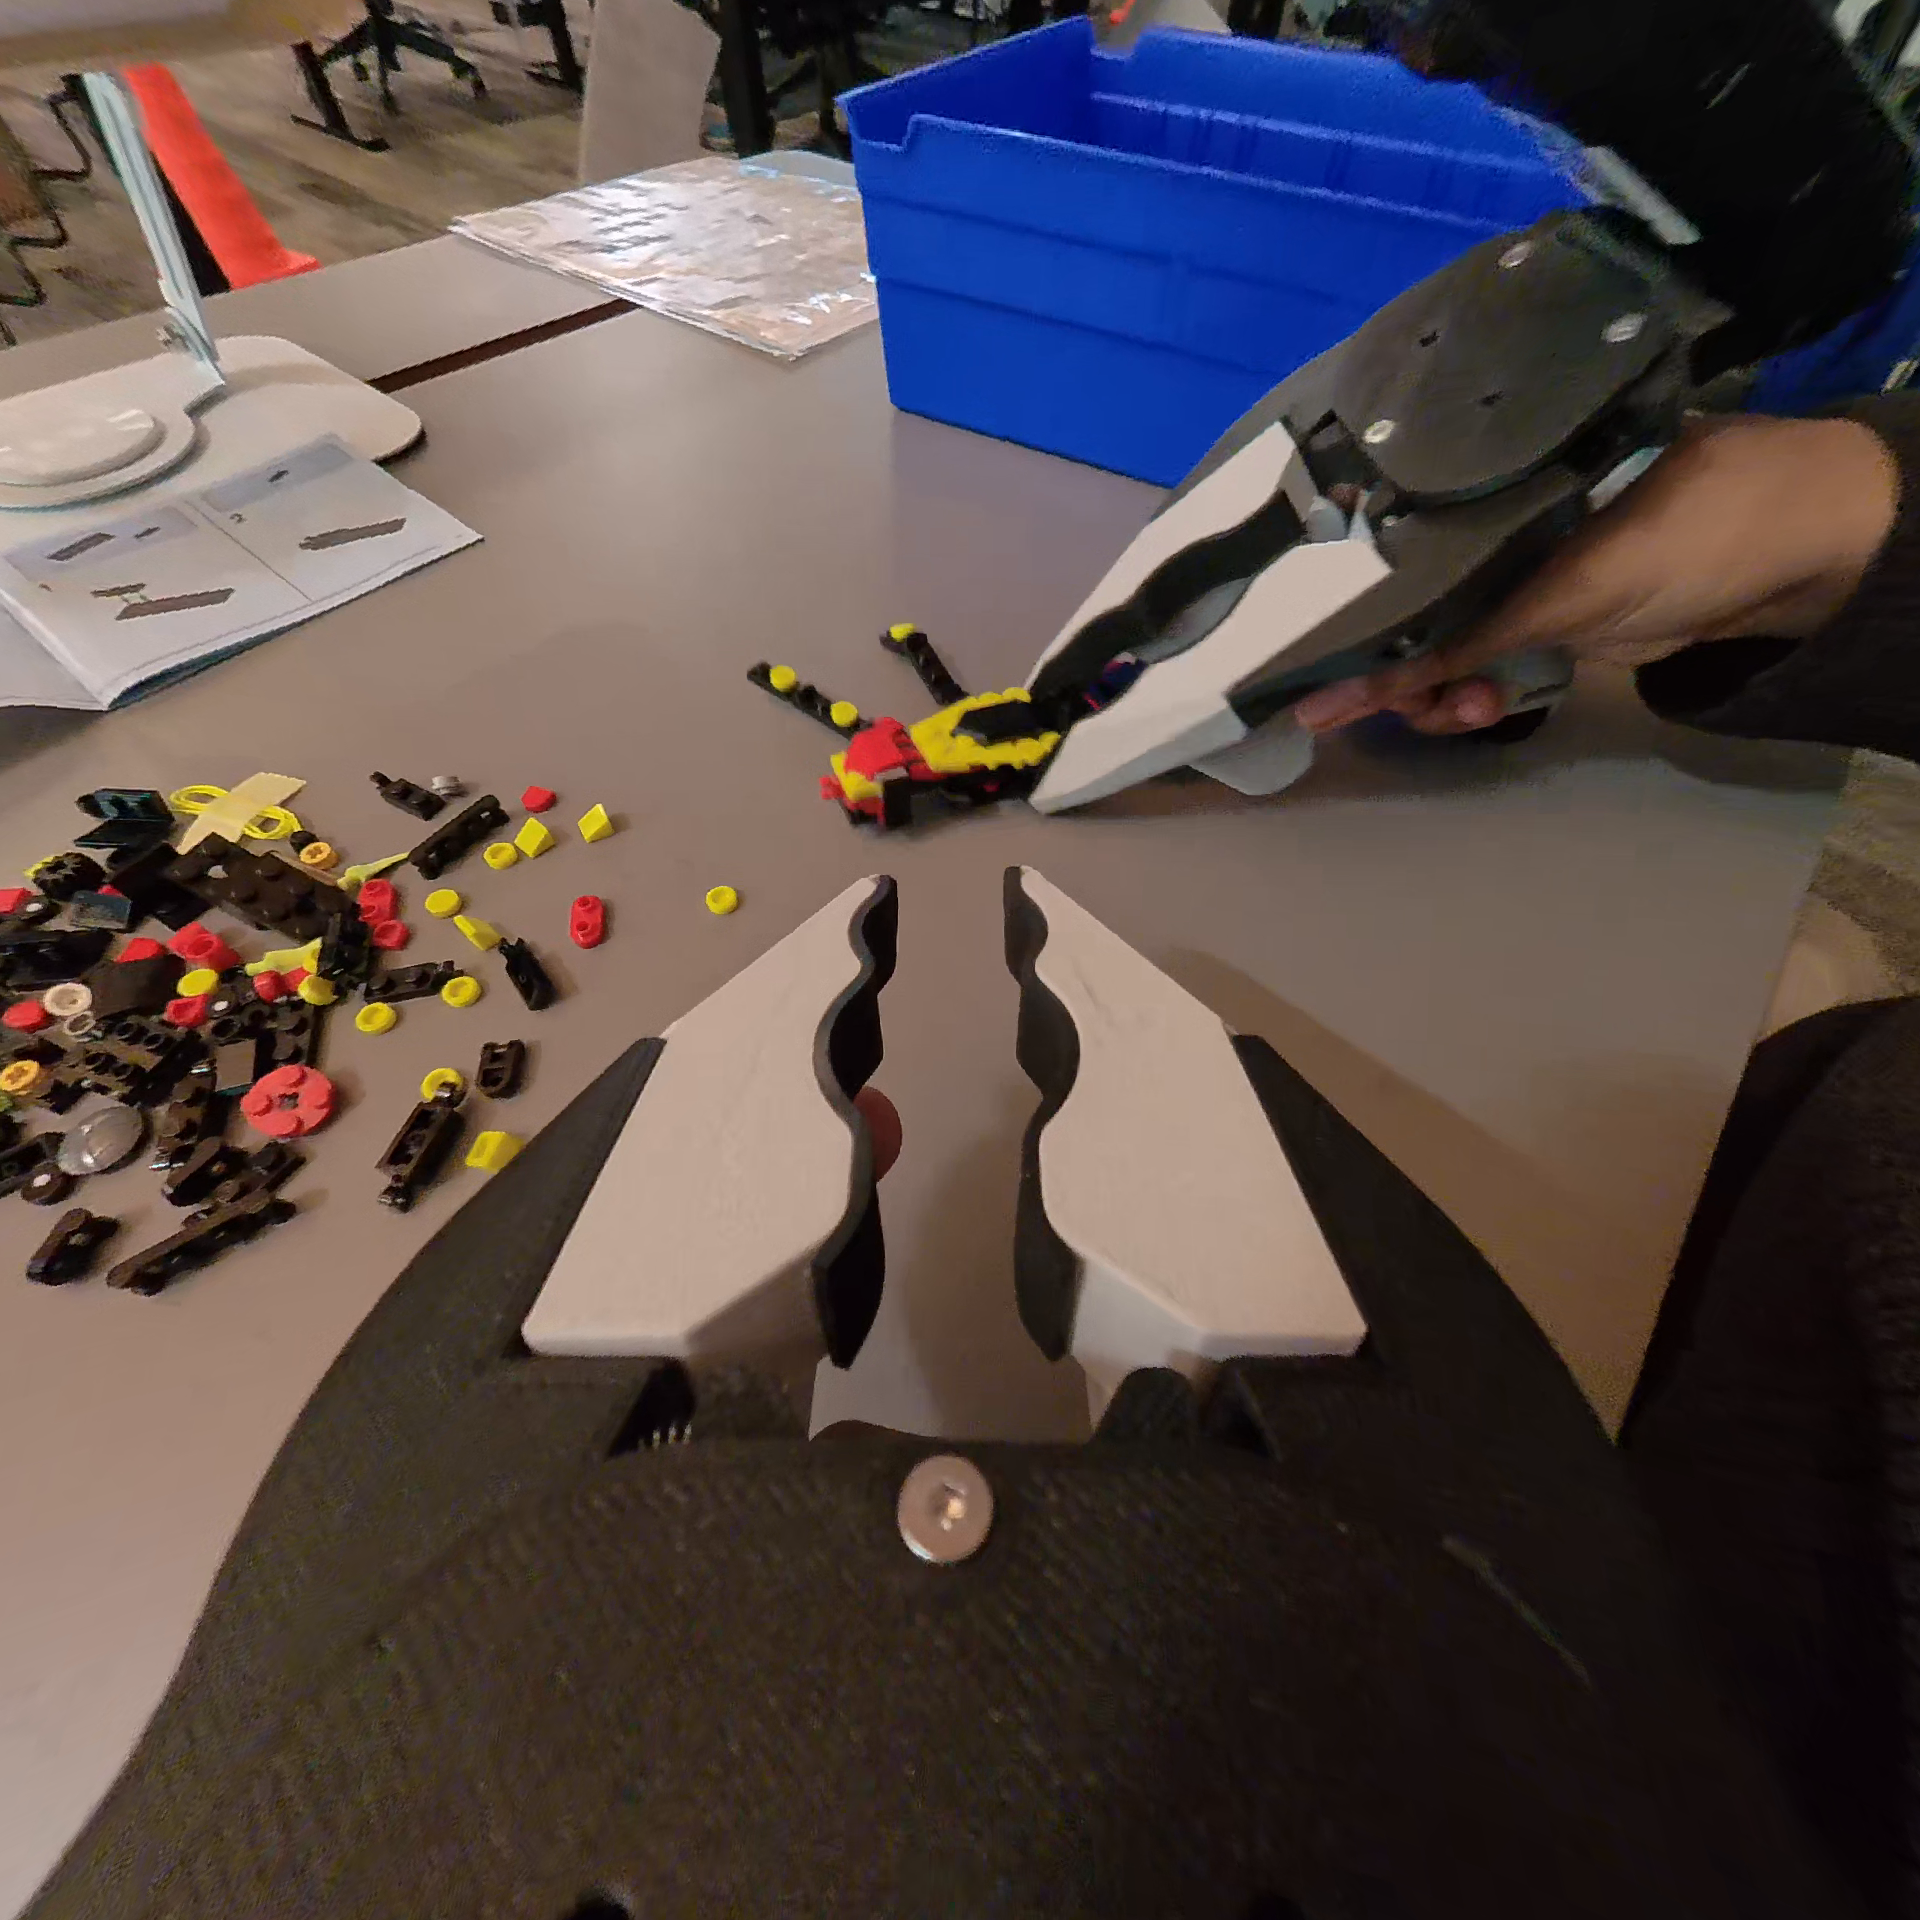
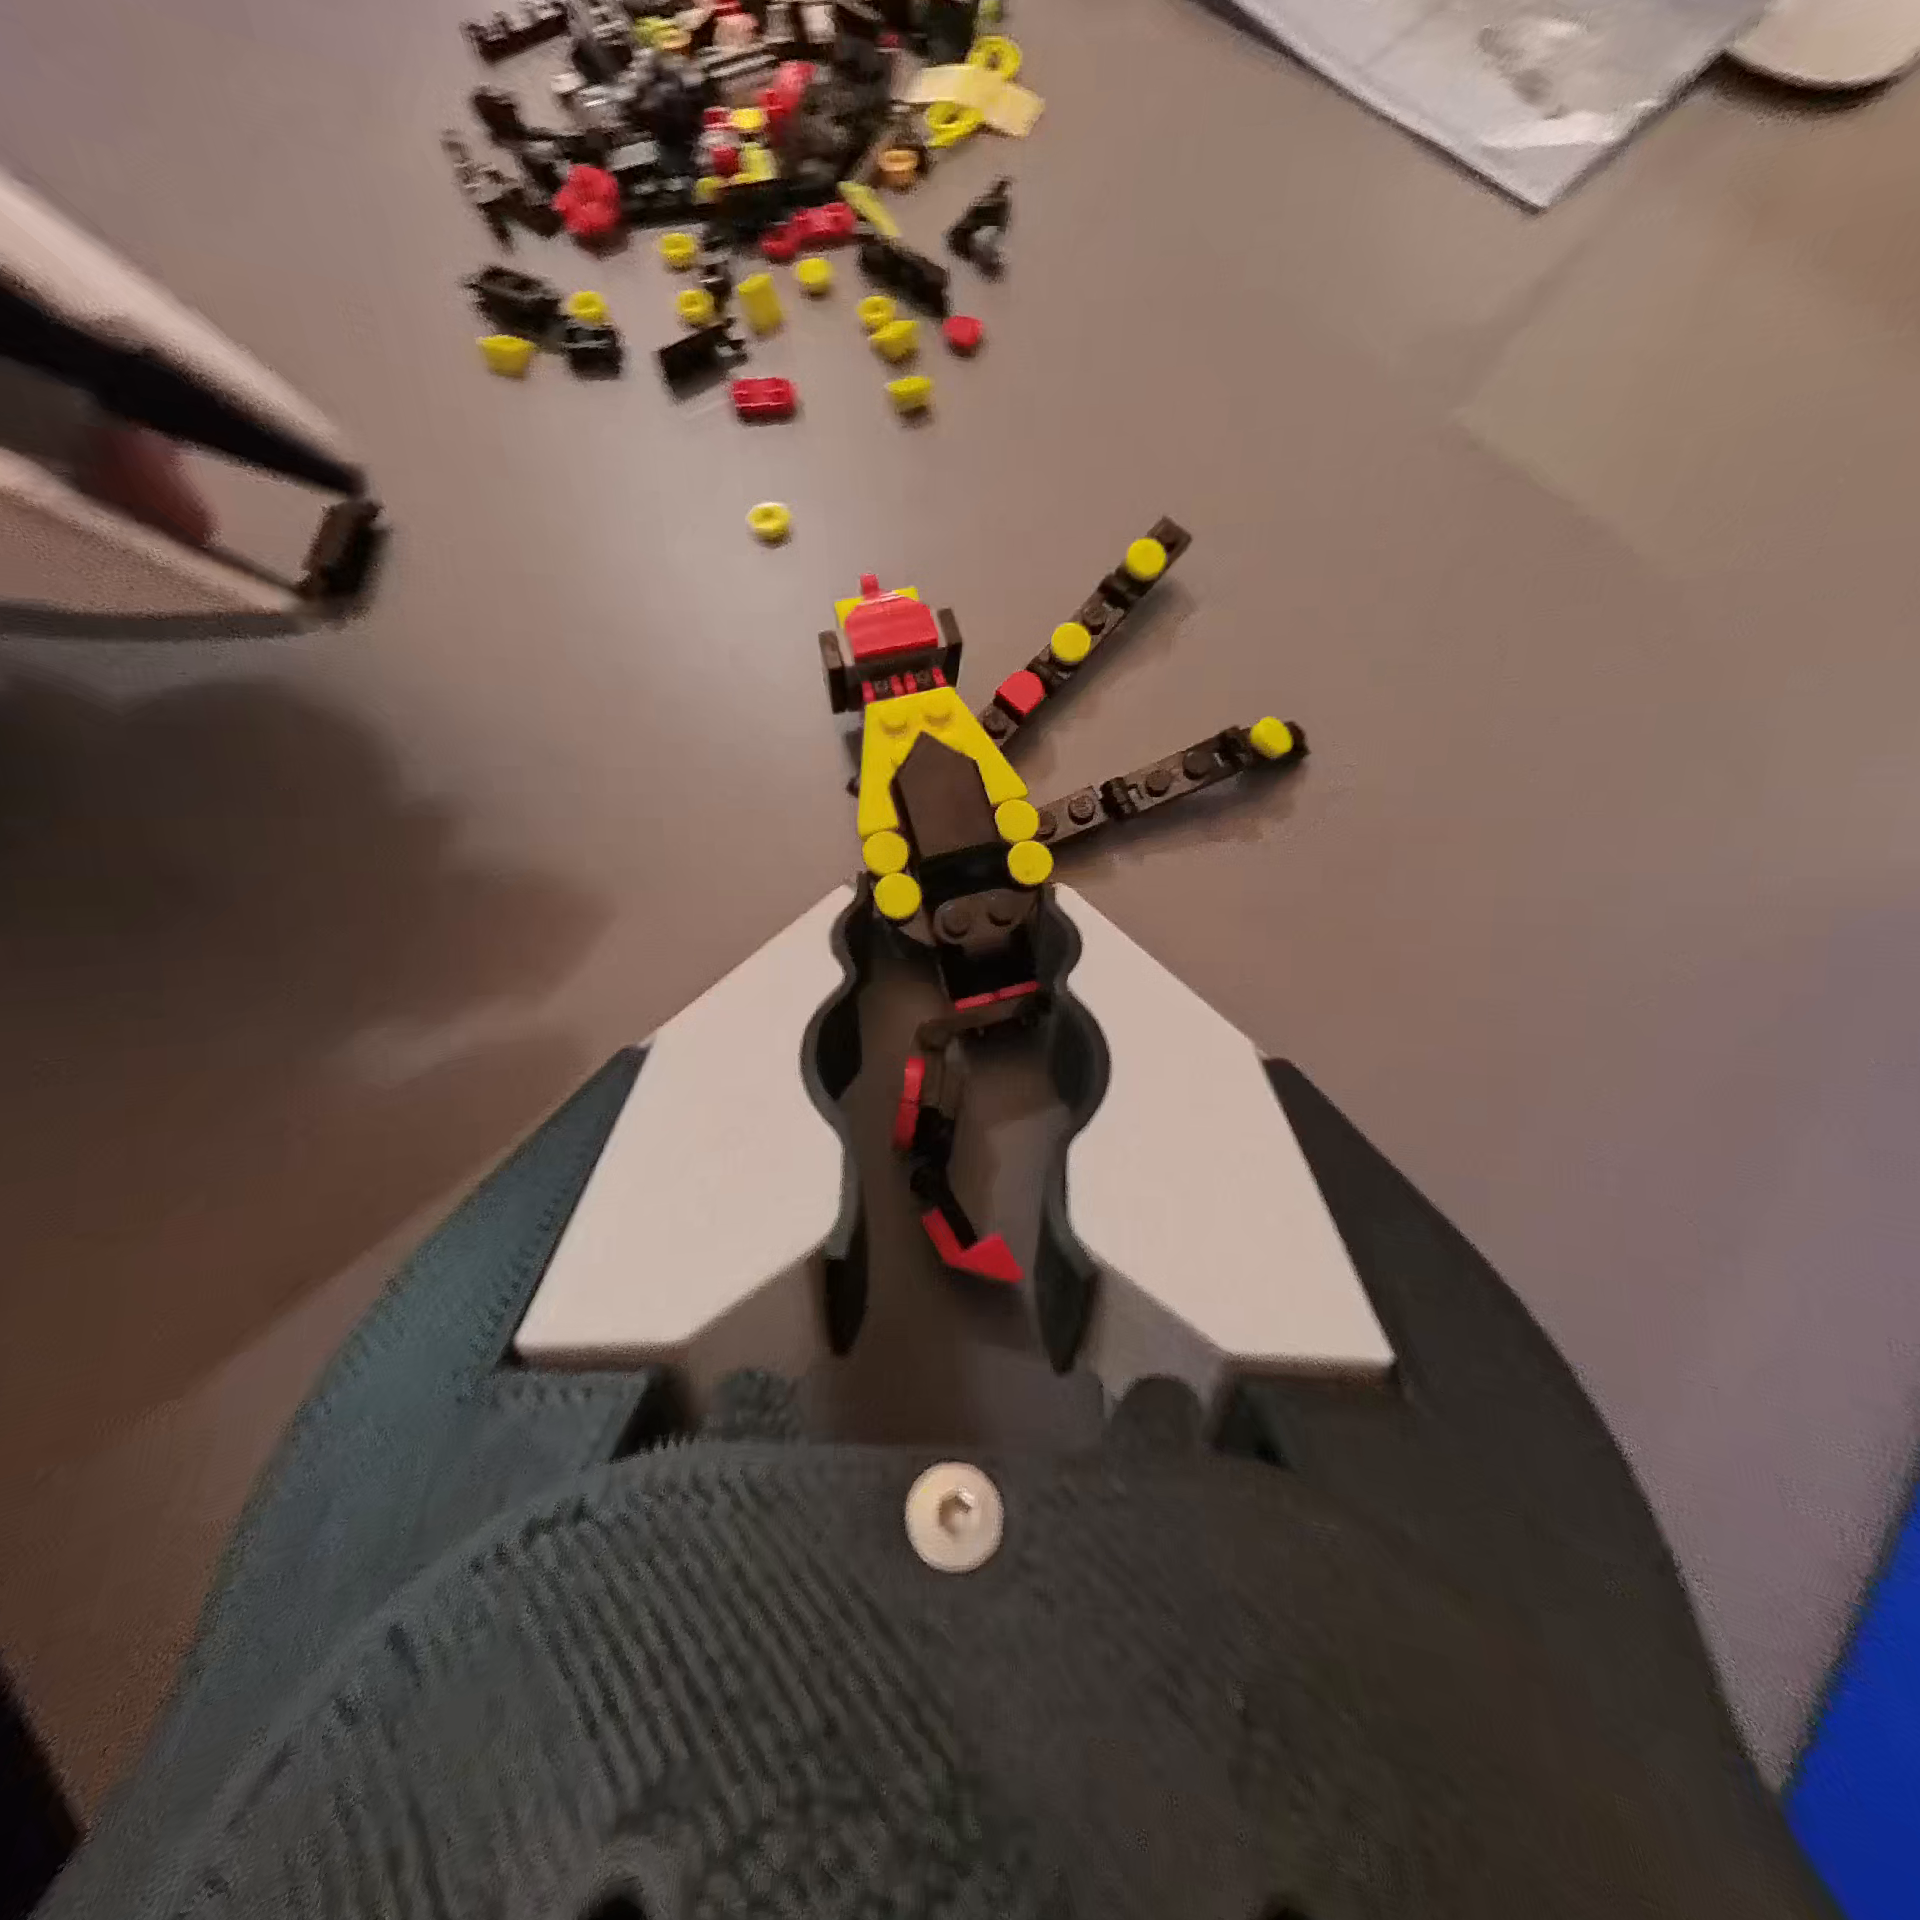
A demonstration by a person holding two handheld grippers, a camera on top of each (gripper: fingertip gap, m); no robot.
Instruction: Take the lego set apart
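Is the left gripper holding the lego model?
No, the left gripper is open and apart from the model, which the right gripper grips.

Probably office: grey desks [image 1: 644, 540], chair bases [image 1: 343, 83], carpet floor [image 1: 312, 187]

A blue plastic bin [image 1: 1143, 260] stands at the far side of the grey table [image 1: 644, 540]. Left of it lies a clear plastic sleeve [image 1: 696, 244] over a printed sheet. Nearer, an open instruction booklet [image 1: 218, 561] rests just beside a white lamp base [image 1: 156, 416] (its stem tilts upward). Chair legs show beyond.
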